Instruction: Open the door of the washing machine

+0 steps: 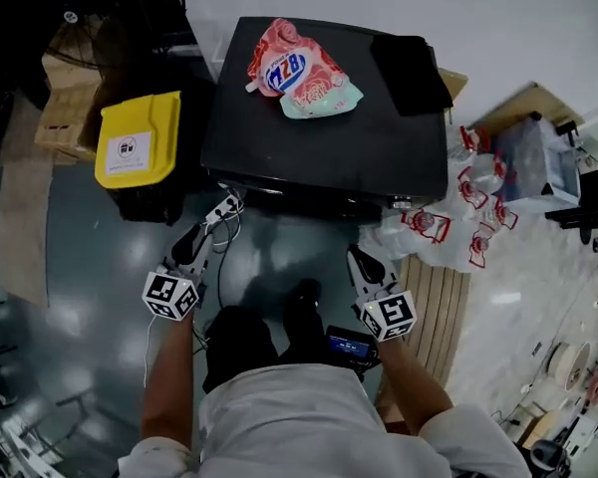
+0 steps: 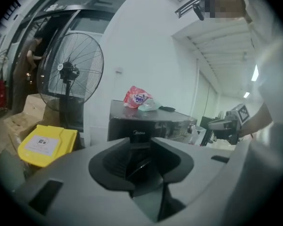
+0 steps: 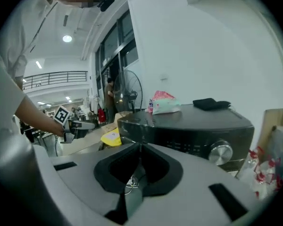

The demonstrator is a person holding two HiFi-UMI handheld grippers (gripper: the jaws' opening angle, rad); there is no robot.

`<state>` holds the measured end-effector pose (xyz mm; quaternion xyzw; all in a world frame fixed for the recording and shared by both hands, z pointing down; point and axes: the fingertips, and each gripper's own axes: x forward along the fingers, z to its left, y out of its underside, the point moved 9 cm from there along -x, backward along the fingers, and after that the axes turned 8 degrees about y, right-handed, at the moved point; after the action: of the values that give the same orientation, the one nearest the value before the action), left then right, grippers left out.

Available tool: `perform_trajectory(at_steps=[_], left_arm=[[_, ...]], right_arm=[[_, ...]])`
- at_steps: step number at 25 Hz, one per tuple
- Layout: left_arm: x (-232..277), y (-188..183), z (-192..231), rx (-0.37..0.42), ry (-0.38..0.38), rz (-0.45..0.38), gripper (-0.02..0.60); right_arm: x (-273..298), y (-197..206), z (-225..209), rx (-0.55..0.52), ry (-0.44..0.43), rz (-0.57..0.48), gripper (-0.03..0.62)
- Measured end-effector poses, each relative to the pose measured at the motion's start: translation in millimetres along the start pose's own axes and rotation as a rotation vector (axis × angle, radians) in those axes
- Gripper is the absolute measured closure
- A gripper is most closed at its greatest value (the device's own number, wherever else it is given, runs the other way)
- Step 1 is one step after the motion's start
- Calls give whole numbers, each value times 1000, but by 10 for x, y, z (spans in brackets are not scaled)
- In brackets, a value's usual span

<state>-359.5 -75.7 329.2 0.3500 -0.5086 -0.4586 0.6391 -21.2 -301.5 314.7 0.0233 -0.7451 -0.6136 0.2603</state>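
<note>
The black washing machine (image 1: 319, 127) stands ahead of me, seen from above, so its front door is hidden in the head view. Both gripper views show its front panel (image 2: 146, 124), with a silver knob (image 3: 220, 152), but each gripper's own body covers the door. My left gripper (image 1: 197, 235) hovers before the machine's left front corner. Its jaws (image 2: 141, 142) stand apart with nothing between them. My right gripper (image 1: 361, 259) hangs before the right front, apart from the machine. Its tips (image 3: 140, 146) meet and hold nothing.
A pink detergent bag (image 1: 299, 73) and a black cloth (image 1: 411, 68) lie on the machine's top. Left of the machine stands a yellow-lidded bin (image 1: 140, 137), with a standing fan (image 2: 70, 72) behind. A white power strip (image 1: 224, 207) lies at the front, plastic bags (image 1: 448, 217) at the right.
</note>
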Motion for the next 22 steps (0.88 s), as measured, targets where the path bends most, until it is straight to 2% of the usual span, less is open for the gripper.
perform_trajectory(at_steps=[5,8,12,16,19,22], left_arm=[[401,487,197,12,75,74,434],[751,923,401,40,132,109,413],[1231,1437,698,138,243,189,405],[1639,1770,832,275,374,286,394],[1834,1912,880,371,421,340,377],[1996,1999,893,397,452,356,373]], right_arm=[[550,409,-7,36,-90,15,554],[853,730,-19,6,-106,31,554],[1145,1141,-39,-48,-98,57,554],[1238,1331,-88,-66,-83,15,554],[1247,1423,-68,-49,-84,-17,554],[1232,1508,-71,-28,-66,-20,554]])
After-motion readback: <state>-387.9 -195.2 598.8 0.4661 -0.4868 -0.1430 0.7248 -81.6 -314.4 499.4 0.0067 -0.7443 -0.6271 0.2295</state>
